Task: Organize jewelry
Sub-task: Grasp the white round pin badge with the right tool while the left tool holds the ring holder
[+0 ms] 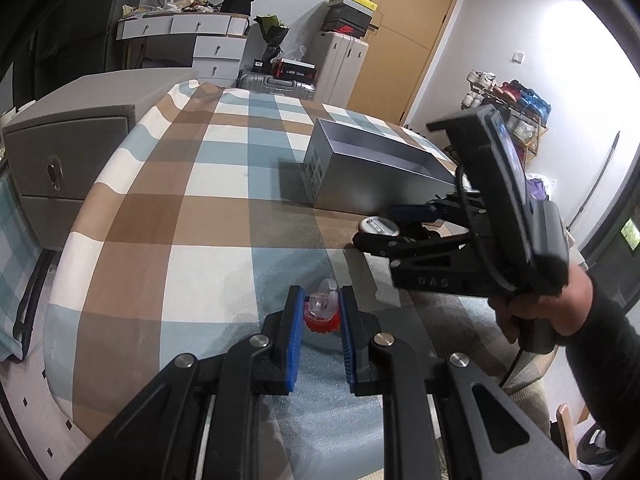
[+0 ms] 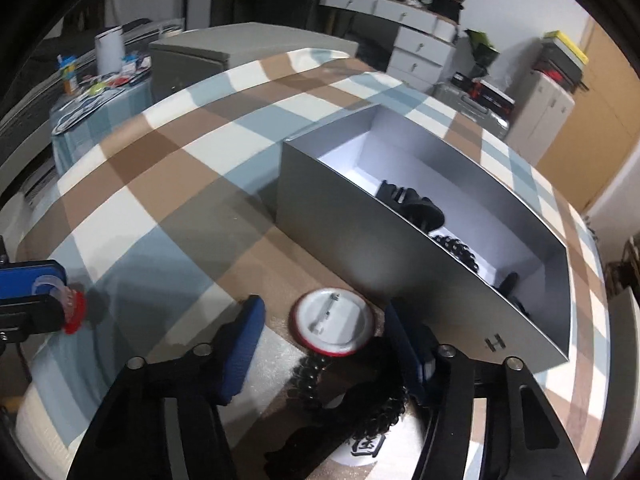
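The left gripper has its blue-padded fingers standing a little apart on either side of a small red-and-clear hair clip; whether the pads actually press on the clip cannot be told from either view. In the right wrist view the same clip shows at the far left edge, at the tip of the left gripper, low over the checked cloth that covers the tabletop.

The right gripper is spread wide, its jaws well apart, with a round pin badge lying back-up on the cloth between them, its white underside, metal pin and red rim showing. Neither finger touches the badge. Just nearer the camera, a black spiral hair tie lies curled on the cloth, touching the badge's lower edge, beside a white item with dark lettering that is only partly in view.

Just beyond the badge stands an open grey box with a white inside. It holds several dark pieces: a black clip-like item toward the middle, another coiled black tie against the near wall, and more dark shapes toward the right end, too shadowed to name.

From the left wrist view, the person's right hand grips the handle of the right gripper, near the box.
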